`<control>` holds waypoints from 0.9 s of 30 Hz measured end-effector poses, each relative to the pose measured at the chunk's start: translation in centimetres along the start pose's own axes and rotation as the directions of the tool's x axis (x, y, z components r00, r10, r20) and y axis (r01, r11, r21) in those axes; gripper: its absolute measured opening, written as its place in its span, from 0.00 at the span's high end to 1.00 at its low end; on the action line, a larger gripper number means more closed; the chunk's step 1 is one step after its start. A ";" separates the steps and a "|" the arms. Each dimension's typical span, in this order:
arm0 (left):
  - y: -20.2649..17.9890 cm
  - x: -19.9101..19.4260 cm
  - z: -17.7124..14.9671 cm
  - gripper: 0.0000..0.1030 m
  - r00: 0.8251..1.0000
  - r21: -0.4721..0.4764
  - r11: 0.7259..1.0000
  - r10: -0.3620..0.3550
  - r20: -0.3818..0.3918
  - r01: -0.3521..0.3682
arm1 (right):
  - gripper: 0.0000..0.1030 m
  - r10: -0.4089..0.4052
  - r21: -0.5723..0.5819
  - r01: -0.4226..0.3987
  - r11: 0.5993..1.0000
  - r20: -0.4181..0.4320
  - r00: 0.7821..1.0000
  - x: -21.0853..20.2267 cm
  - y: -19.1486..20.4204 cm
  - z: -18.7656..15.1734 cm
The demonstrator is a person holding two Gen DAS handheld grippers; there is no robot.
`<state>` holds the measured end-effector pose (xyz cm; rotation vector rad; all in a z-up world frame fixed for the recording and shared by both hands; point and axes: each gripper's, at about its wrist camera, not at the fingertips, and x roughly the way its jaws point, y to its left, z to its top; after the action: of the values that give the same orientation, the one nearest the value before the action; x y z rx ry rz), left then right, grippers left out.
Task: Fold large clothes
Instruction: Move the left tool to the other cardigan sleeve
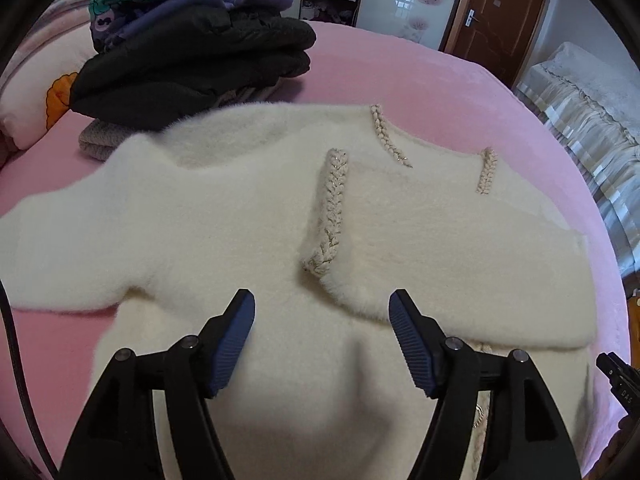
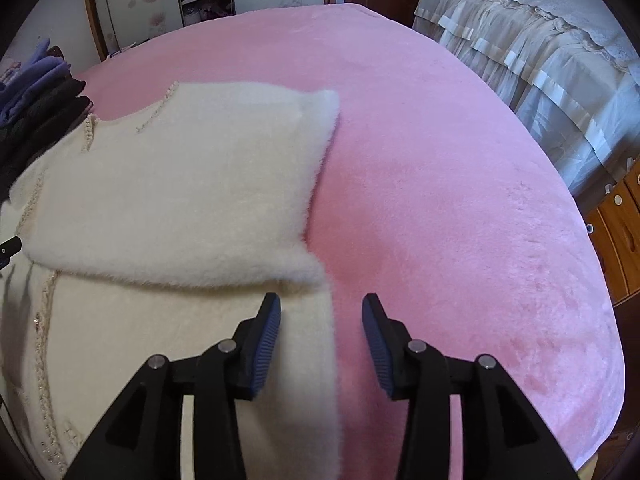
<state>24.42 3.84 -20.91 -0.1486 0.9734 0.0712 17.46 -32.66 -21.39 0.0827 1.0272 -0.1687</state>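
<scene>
Only from left wrist: stacked dark folded clothes [image 1: 192, 60] beyond fluffy cream cardigan [image 1: 224, 216]; left gripper [image 1: 322, 336] and right gripper [image 2: 320, 336] both spread, empty.

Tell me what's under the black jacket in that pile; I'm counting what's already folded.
Under the black jacket a grey knit piece pokes out on the pink blanket. Most of it is covered, so anything else beneath stays hidden.

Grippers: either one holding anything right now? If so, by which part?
Nothing is held. The left gripper stands open above the white sweater; the right gripper is open over its side edge, no fabric pinched.
</scene>
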 end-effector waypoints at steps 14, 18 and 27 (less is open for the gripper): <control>1.4 -16.4 -3.5 0.22 0.990 0.033 0.999 -0.020 0.138 0.016 | 0.58 0.081 -0.109 -0.068 0.992 0.120 0.989 -12.2 8.6 -2.8; 2.0 -19.5 -5.0 0.22 0.987 0.036 0.999 -0.030 0.160 0.024 | 0.56 0.133 -0.128 -0.116 0.985 0.129 0.983 -15.2 10.5 -3.7; 4.8 -23.2 -6.3 0.17 0.988 0.008 0.998 -0.065 0.141 0.064 | 0.52 0.187 -0.195 -0.155 0.968 0.155 0.970 -19.6 15.5 -5.4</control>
<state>5.67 7.74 -5.61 -0.1698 0.8265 0.0202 5.79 -14.59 -7.55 -0.0094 0.8537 0.0755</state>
